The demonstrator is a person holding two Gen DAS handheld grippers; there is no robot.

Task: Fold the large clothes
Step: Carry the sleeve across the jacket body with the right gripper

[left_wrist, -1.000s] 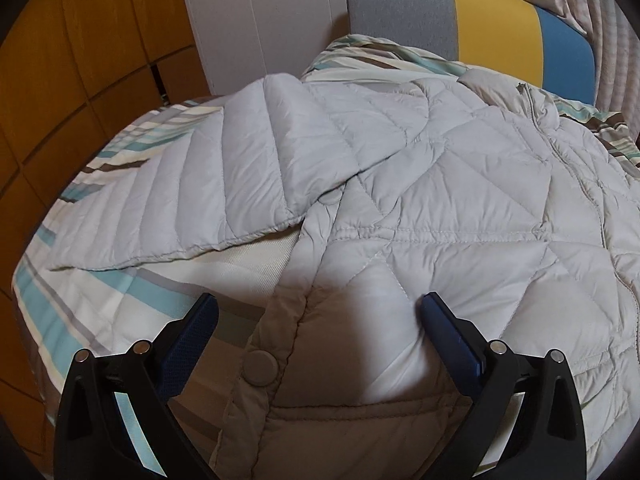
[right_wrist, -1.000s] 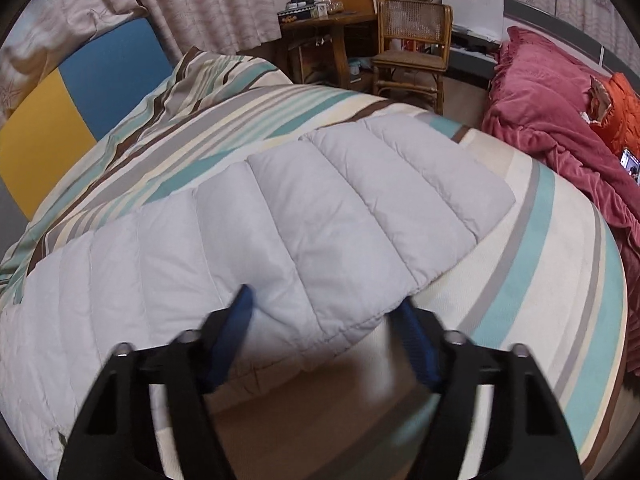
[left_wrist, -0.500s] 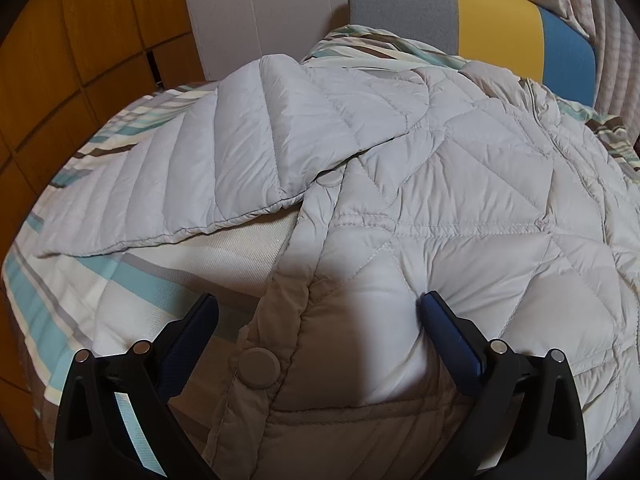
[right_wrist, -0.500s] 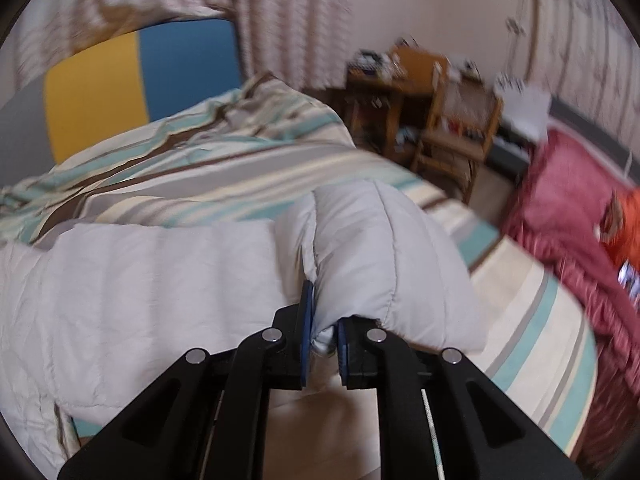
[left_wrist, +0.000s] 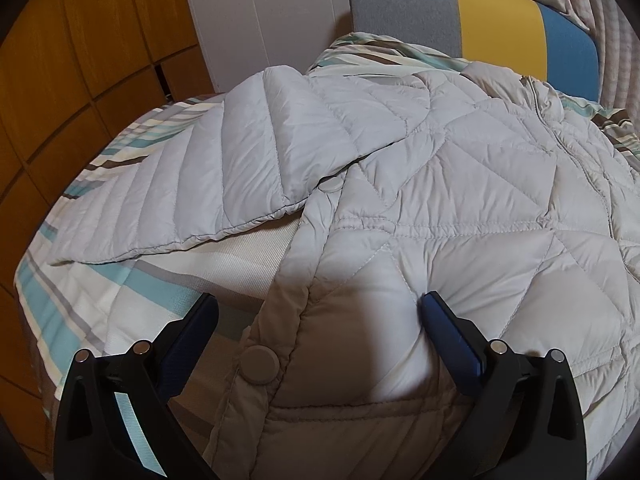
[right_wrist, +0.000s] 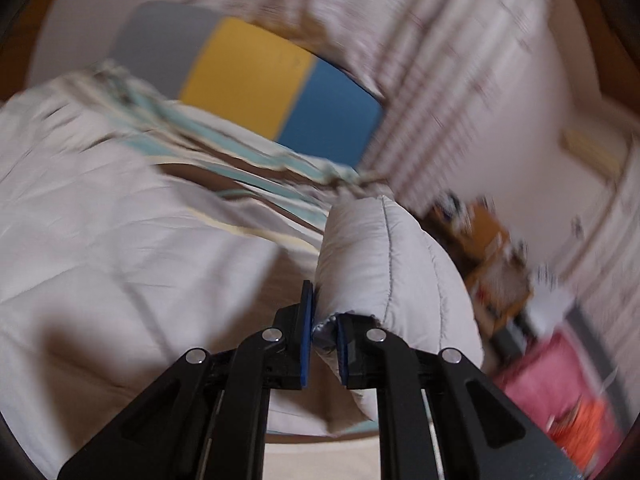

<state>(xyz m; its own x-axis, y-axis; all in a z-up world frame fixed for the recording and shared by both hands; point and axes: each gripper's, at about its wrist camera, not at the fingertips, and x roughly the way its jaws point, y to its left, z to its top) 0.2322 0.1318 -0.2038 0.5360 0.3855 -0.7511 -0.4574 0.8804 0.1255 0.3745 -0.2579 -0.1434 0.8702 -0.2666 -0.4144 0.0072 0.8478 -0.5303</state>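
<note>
With the right gripper (right_wrist: 324,334) now clamped on the sleeve (right_wrist: 384,264), lifted off the bed (left_wrist: 100,280), folding begins; the left gripper (left_wrist: 316,312) stands spread over the jacket (left_wrist: 460,200).

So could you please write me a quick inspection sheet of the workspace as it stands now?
Surface: bed with a striped cover.
Job's things: pale quilted jacket spread flat; one sleeve laid out sideways, the other sleeve lifted.
Clutter: nothing seen on the bed.
Grippers: left gripper open, straddling the jacket's edge; right gripper shut on the lifted sleeve end.
Cables: nothing seen.
Surroundings: grey, yellow and blue headboard, wooden panels, curtains; right view blurred.
</note>
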